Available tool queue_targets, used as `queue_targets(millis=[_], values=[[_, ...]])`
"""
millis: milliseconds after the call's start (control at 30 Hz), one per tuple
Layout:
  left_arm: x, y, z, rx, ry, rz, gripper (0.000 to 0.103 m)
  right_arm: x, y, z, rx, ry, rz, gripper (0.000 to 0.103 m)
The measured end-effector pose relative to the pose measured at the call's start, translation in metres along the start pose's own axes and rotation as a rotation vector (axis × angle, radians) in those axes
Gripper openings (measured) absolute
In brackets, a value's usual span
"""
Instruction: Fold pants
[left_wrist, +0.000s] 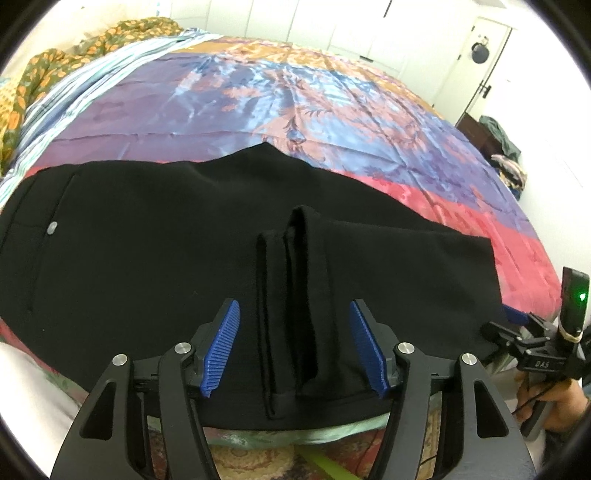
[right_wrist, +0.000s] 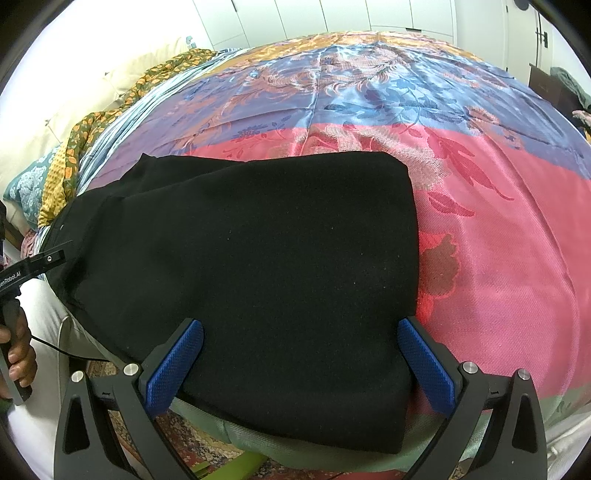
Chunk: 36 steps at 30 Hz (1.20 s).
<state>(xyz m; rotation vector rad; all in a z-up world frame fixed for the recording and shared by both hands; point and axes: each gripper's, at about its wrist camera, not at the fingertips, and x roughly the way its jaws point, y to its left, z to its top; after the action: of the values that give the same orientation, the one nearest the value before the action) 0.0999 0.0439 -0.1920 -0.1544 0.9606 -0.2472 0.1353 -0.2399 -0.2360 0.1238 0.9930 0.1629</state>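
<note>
Pants (left_wrist: 147, 258) lie folded once on the bed (left_wrist: 332, 110); left gripper (left_wrist: 294, 345) and right gripper (right_wrist: 301, 363) hover with fingers spread, holding nothing; next, grasp the hems for another fold.

A shiny floral bedspread (right_wrist: 480, 229) covers the bed, orange-patterned cloth (left_wrist: 48, 70) bunched beside it.

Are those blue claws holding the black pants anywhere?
No. Both the left hand-held gripper and the right hand-held gripper stand open over the pants, pads clear of the cloth.

Left claw (left_wrist: 294, 347) and right claw (right_wrist: 300, 365) agape.
</note>
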Motion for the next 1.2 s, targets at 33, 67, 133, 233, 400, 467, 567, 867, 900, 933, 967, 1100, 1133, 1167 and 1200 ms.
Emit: queue_targets(millis=[33,67,133,233,400,467,567,867,900,933,967,1100,1133,1167,1200], values=[[0.001,0.000,0.000,0.000,0.005,0.005,0.066,0.000,0.001,-0.001,0.000,0.000,0.000,0.103],[0.002,0.000,0.001,0.000,0.008,0.011,0.067,0.000,0.000,0.000,0.000,-0.001,0.000,0.103],[0.001,0.002,0.004,-0.008,0.005,0.011,0.067,0.000,0.000,0.000,-0.001,-0.001,-0.001,0.103],[-0.007,0.019,0.033,-0.038,-0.081,0.025,0.079,0.000,0.001,-0.001,-0.001,-0.001,-0.001,0.103],[0.010,0.062,0.083,-0.116,-0.140,0.216,0.097,0.000,-0.001,0.001,-0.002,-0.004,-0.003,0.103],[0.012,0.074,0.088,-0.151,-0.131,0.226,0.097,0.000,0.000,0.000,-0.003,-0.004,-0.004,0.103],[0.009,0.089,0.073,-0.187,-0.143,0.245,0.098,0.000,0.000,0.000,-0.004,-0.006,-0.004,0.103],[0.027,0.084,0.106,-0.134,-0.149,0.233,0.103,0.000,0.002,0.000,-0.010,-0.016,-0.014,0.103],[0.034,0.086,0.115,-0.143,-0.188,0.242,0.103,0.000,0.002,0.000,-0.010,-0.016,-0.014,0.103],[0.046,0.088,0.118,-0.142,-0.220,0.266,0.103,0.000,0.001,0.000,-0.009,-0.016,-0.014,0.103],[0.068,0.092,0.117,-0.132,-0.205,0.286,0.103,0.000,0.002,0.000,-0.010,-0.015,-0.013,0.103],[0.123,0.088,0.116,-0.013,-0.014,0.394,0.103,0.000,0.004,-0.001,-0.022,-0.018,-0.015,0.103],[0.123,0.085,0.116,0.004,-0.018,0.412,0.103,0.000,0.004,0.000,-0.023,-0.019,-0.018,0.103],[0.123,0.085,0.115,0.002,-0.019,0.411,0.102,0.000,0.003,0.000,-0.019,-0.020,-0.015,0.103],[0.123,0.086,0.115,-0.002,-0.017,0.405,0.102,0.000,0.002,0.000,-0.017,-0.020,-0.011,0.103]])
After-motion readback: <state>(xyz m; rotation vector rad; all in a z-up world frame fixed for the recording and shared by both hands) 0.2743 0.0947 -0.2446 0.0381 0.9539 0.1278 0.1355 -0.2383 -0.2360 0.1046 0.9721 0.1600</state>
